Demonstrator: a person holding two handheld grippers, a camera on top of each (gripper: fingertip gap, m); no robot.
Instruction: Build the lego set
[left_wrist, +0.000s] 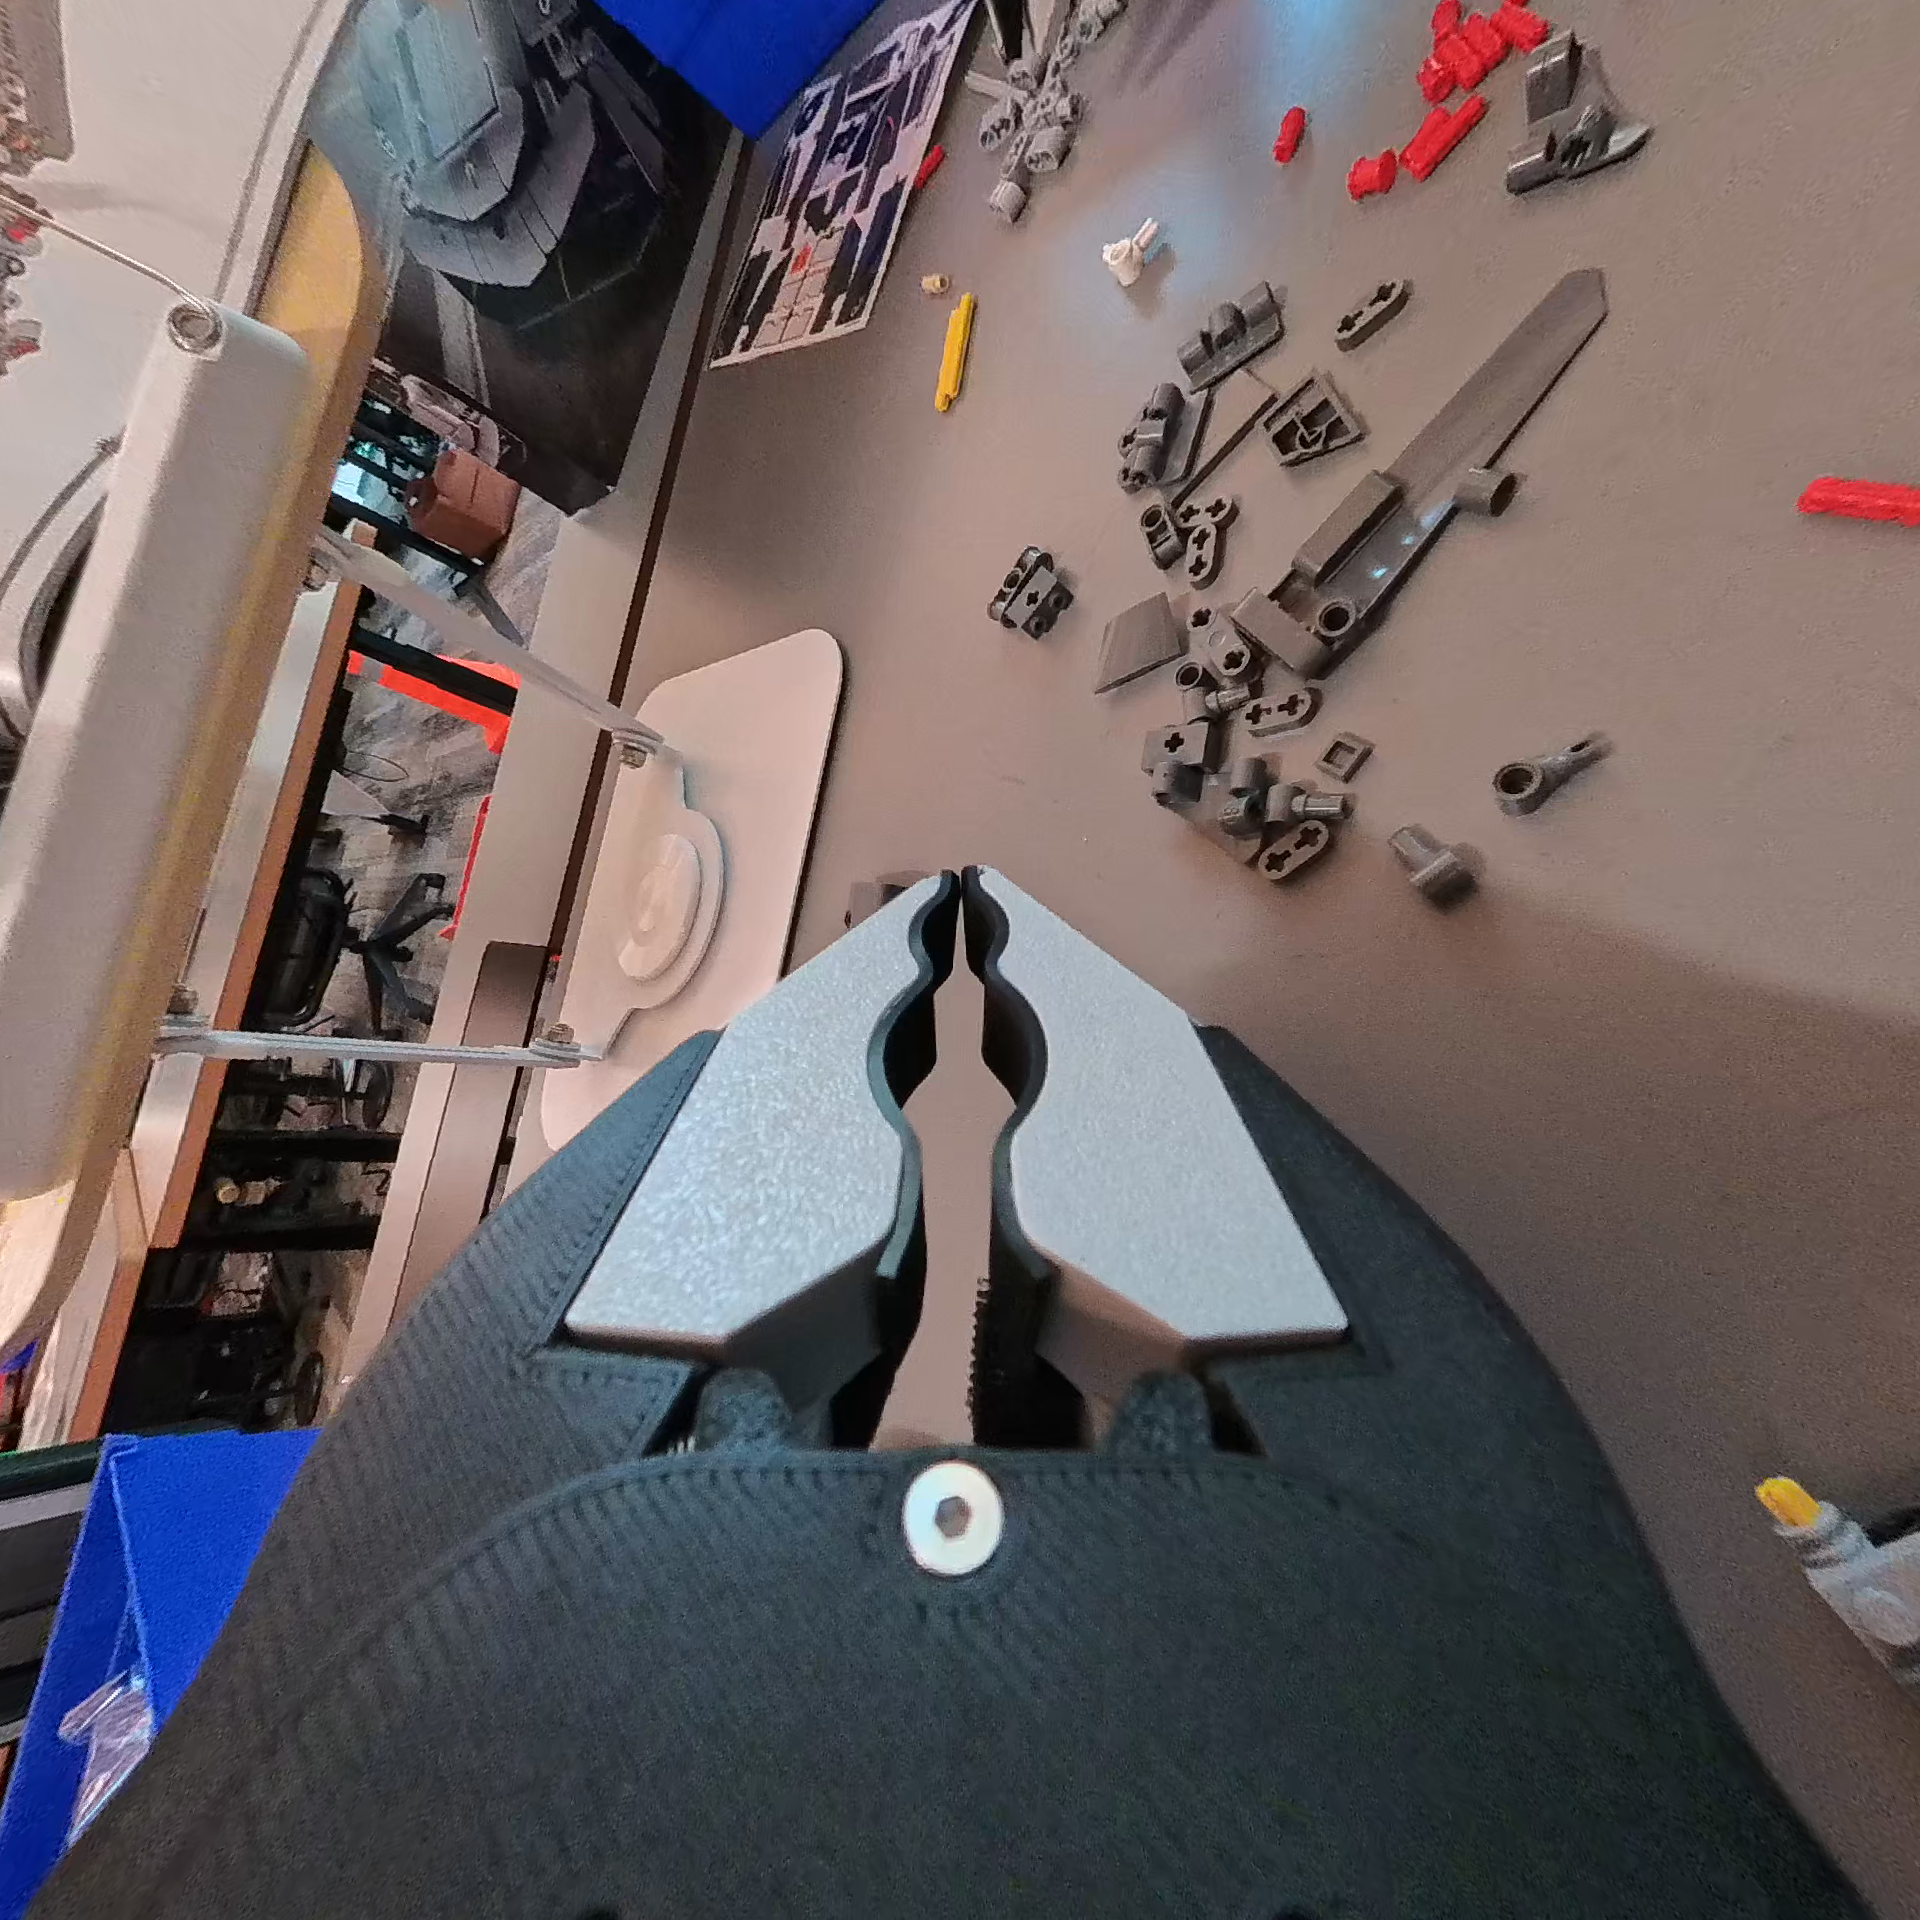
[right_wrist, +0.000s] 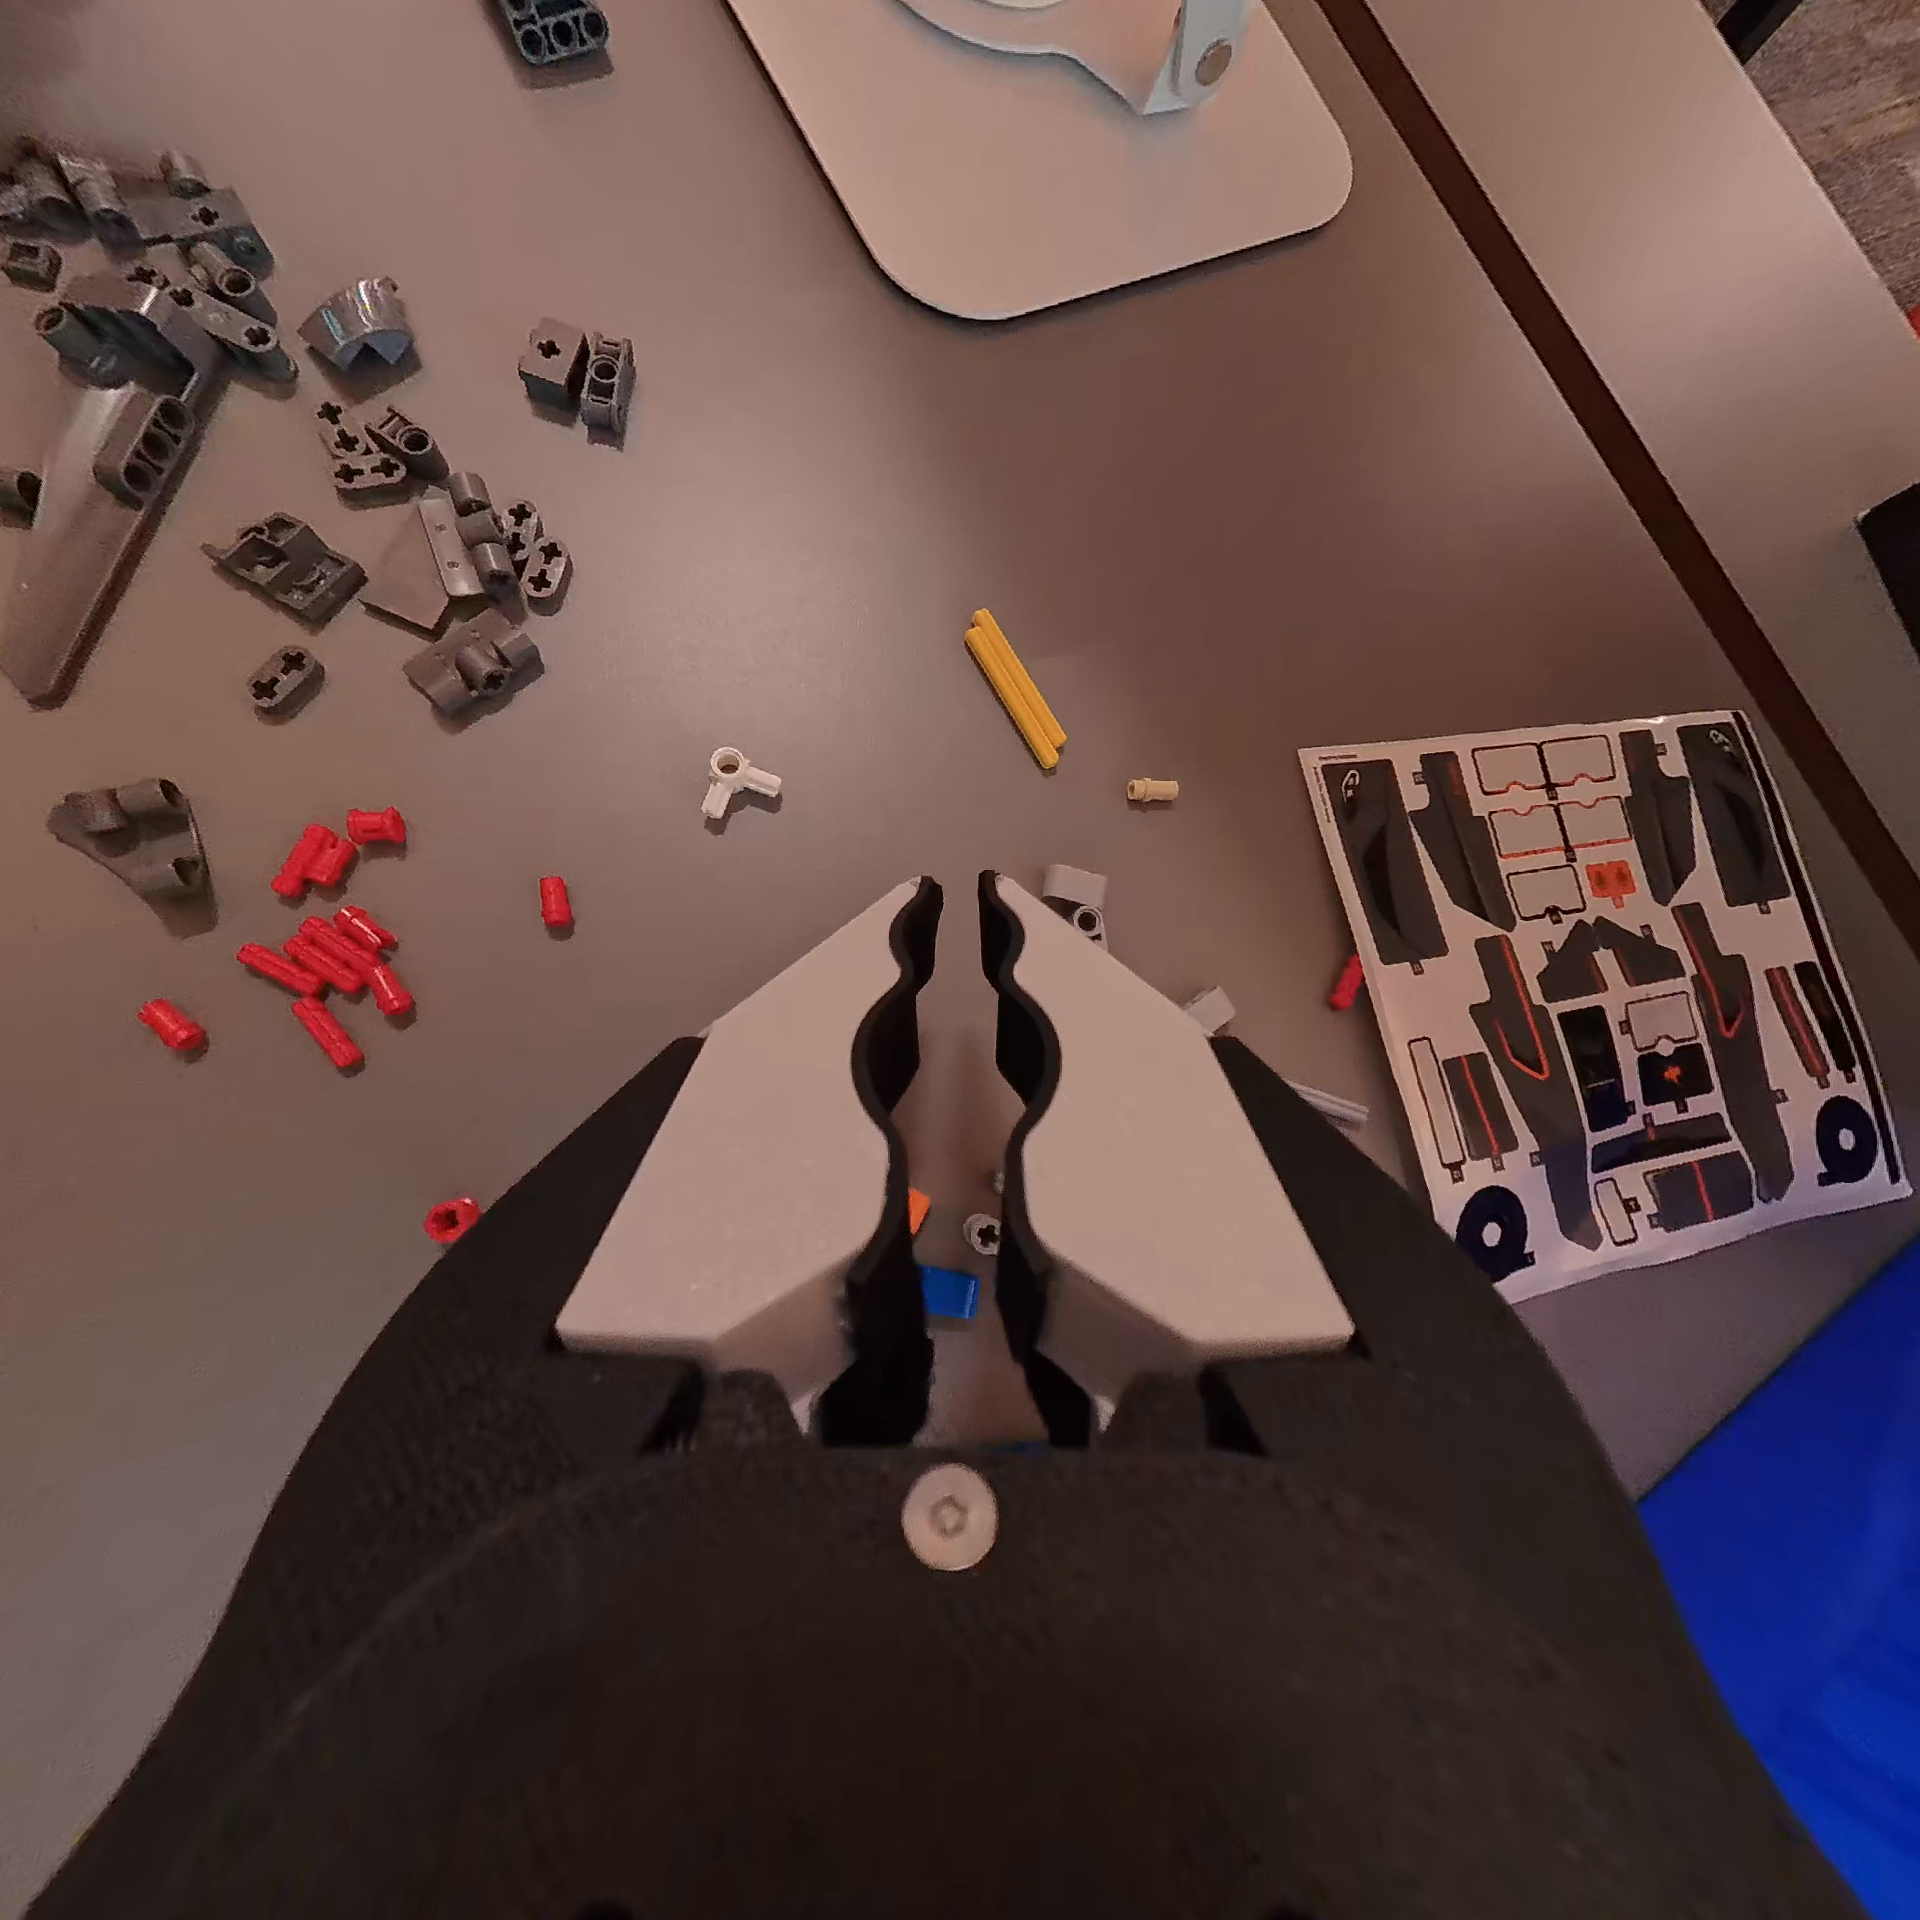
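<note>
Over on the left wrist view, the left gripper (left_wrist: 960, 878) hangs above the brown table (left_wrist: 1039, 468) with its jaws clenched, tip against tip, and nothing between them. A small grey block (left_wrist: 878, 896) peeks out just behind its fingertips, only partly visible. Nearest on the right sits a heap of dark grey building pieces (left_wrist: 1236, 717), with a long grey panel (left_wrist: 1455, 447) running away from it, a yellow rod (left_wrist: 954, 351) further off, and red pins (left_wrist: 1455, 94) at the far edge. A white stand base (left_wrist: 748, 748) lies to the left. Now the right wrist view: the right gripper (right_wrist: 960, 888) has its jaws parted by a narrow slit, bare table showing through, nothing gripped. A light grey connector (right_wrist: 1081, 899) lies just beside its right fingertip; touching or not, cannot tell. Ahead are a white angled connector (right_wrist: 738, 781), two yellow rods (right_wrist: 1016, 688) side by side and a tan peg (right_wrist: 1151, 790). Red pins (right_wrist: 332, 951) scatter to the left, a sticker sheet (right_wrist: 1600, 987) lies to the right. Small blue (right_wrist: 951, 1294) and orange (right_wrist: 916, 1210) bits show beneath the fingers.
</note>
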